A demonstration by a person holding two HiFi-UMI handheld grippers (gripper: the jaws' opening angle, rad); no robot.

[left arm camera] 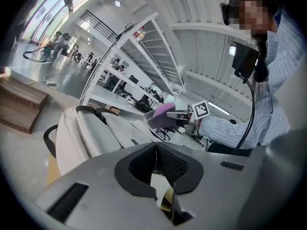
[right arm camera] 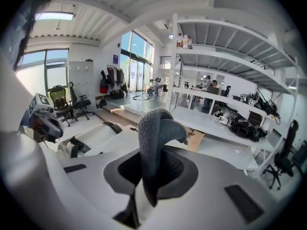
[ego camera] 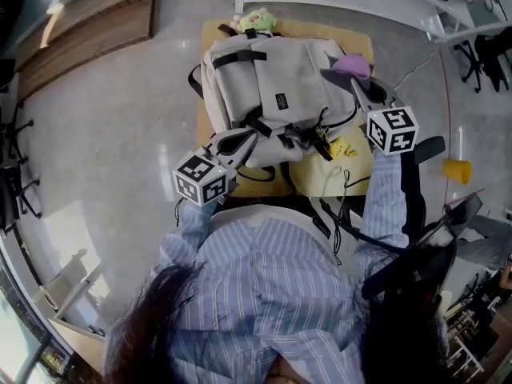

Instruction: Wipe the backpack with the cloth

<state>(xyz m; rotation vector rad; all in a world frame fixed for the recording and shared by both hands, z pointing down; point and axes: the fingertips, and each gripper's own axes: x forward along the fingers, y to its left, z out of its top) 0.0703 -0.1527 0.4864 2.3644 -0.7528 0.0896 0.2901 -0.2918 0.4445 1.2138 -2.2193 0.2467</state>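
Observation:
A light grey backpack (ego camera: 276,82) with black straps lies on a wooden table (ego camera: 214,37); it also shows in the left gripper view (left arm camera: 91,133) and the right gripper view (right arm camera: 98,135). My right gripper (ego camera: 342,75) hangs over the bag's right side, shut on a purple cloth (ego camera: 353,63) that stands folded between its pads (right arm camera: 154,128). From the left gripper view the cloth (left arm camera: 162,113) hovers above the bag. My left gripper (ego camera: 244,139) is at the bag's near edge among the straps. Its pads (left arm camera: 165,159) meet, with nothing visible between them.
A green and pink plush toy (ego camera: 254,20) sits at the table's far edge. Small yellow items (ego camera: 342,146) and black cables lie near the bag's front right. A yellow cup (ego camera: 458,170) stands on the floor at right. White shelving (right arm camera: 225,56) lines the room.

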